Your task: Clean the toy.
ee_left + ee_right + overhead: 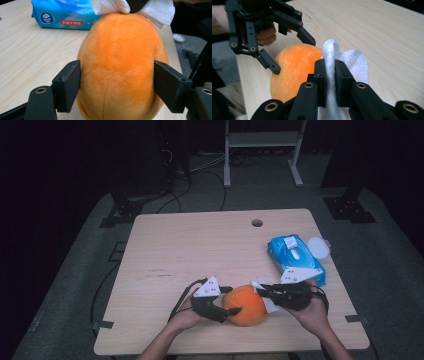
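Two hand-held grippers: left (231, 301) apparently clamps orange plush (246, 305), right (260, 290) pinches wipe (347, 62).

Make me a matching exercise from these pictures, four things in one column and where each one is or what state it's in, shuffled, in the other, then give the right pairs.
Things:
1. orange plush toy
2. white wipe
3. blue wipes pack
4. round white lid

Places or states:
A. lying on the table by the far right edge of the pack
B. pinched between the jaws of the right gripper
C. lying on the table beyond the right gripper
D. clasped on both sides by the jaws of the left gripper

Pairs: 1-D, 2-B, 3-C, 4-A
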A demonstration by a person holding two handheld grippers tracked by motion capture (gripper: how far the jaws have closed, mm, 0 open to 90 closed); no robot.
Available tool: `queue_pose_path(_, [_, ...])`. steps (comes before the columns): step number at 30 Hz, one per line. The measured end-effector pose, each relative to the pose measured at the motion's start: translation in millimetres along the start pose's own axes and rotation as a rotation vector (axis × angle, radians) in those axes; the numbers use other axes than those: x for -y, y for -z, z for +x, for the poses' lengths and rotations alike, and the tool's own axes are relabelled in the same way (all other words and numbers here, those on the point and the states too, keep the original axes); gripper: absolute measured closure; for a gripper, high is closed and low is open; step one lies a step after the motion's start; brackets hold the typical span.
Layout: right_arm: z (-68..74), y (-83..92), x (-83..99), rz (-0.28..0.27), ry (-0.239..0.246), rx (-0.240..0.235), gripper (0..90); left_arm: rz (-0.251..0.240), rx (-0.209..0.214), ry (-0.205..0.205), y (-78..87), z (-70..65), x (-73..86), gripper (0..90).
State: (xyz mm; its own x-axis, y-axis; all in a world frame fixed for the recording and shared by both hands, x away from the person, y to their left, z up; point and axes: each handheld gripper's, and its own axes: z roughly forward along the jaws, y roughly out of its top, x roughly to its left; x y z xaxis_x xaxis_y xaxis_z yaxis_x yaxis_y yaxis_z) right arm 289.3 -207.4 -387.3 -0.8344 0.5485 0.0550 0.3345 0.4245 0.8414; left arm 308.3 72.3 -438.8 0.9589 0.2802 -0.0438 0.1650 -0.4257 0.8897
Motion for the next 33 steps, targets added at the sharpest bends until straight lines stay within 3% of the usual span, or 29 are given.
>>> queue_pose_path(6, [8.6, -7.9, -3.4, 0.009, 0.027, -0.003, 80.4, 0.011, 0.014, 0.024, -6.5, -4.5, -4.8, 13.8])
queue_pose_path(11, [14.7, -9.3, -5.7, 0.007, 0.031, -0.027, 80.5, 0.026, 0.018, -0.014, -5.0, -6.0, -2.1, 22.1])
queue_pose_path(14, [12.1, -7.4, -5.5, 0.007, 0.032, -0.024, 80.5, 0.025, 0.016, -0.002, -4.2, -4.0, 0.7, 24.1])
queue_pose_path(17, [5.5, -3.7, -1.8, 0.014, 0.036, 0.009, 80.5, 0.026, 0.013, 0.009, -3.1, -2.1, 3.0, 24.4])
queue_pose_path(22, [-3.5, 1.8, 4.5, 0.014, 0.003, 0.023, 80.5, 0.030, 0.023, 0.030, -1.3, 1.7, 6.7, 26.3])
queue_pose_path(25, [1.3, -2.0, 2.9, -0.005, -0.007, -0.009, 80.4, 0.041, 0.017, 0.022, -2.1, 0.7, 5.9, 26.7])
queue_pose_path(28, [13.7, -6.8, -1.9, -0.013, 0.026, -0.049, 80.4, 0.039, 0.015, 0.017, -2.5, -0.1, 7.2, 27.2])
queue_pose_path(32, [17.9, -8.4, -3.6, 0.005, 0.062, -0.033, 80.4, 0.040, 0.021, 0.017, -1.7, 0.9, 7.8, 27.6])
queue_pose_path(33, [10.8, -5.6, -1.3, 0.000, 0.041, -0.019, 80.5, 0.040, 0.022, 0.018, -1.8, 1.0, 7.7, 27.6])
